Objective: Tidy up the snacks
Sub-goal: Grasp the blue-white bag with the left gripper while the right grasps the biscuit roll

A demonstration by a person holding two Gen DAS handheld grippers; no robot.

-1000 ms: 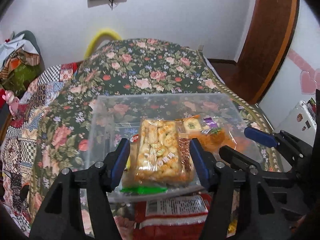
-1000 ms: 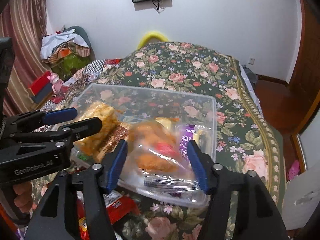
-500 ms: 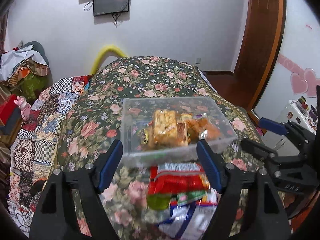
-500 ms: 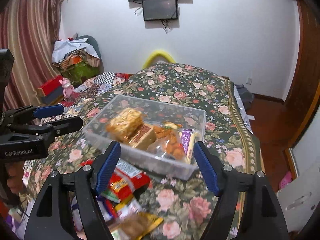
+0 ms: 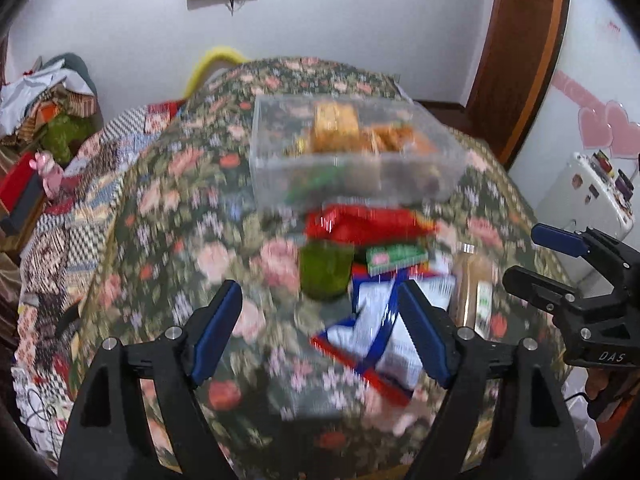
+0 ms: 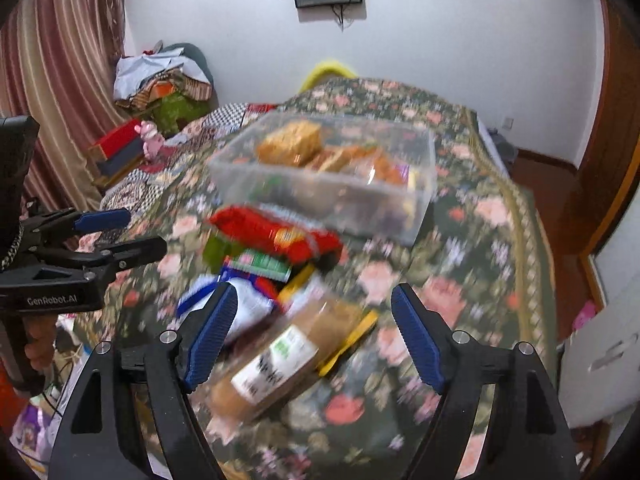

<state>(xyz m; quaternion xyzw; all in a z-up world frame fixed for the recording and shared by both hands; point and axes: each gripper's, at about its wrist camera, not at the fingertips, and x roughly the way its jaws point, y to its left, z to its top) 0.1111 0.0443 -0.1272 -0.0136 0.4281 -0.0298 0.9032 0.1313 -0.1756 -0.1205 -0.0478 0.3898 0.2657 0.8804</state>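
A clear rectangular plastic container (image 5: 352,148), holding crinkly packets of golden-brown snacks, sits on a bed under a dark floral quilt (image 5: 192,208). Just in front lies a loose pile: a glossy red snack bag (image 6: 276,236), a blue-and-white packet (image 5: 380,320) and a brown cellophane-wrapped pack (image 6: 280,364). The left hand-held gripper (image 5: 320,332) and right hand-held gripper (image 6: 310,334) hover above the pile, both spread wide, holding nothing.

Clear rectangular plastic tub (image 5: 352,168), slightly cloudy; glossy red foil snack bag (image 6: 276,236); matt floral woven bedspread (image 5: 192,208); shiny brown wooden door frame (image 5: 520,48)
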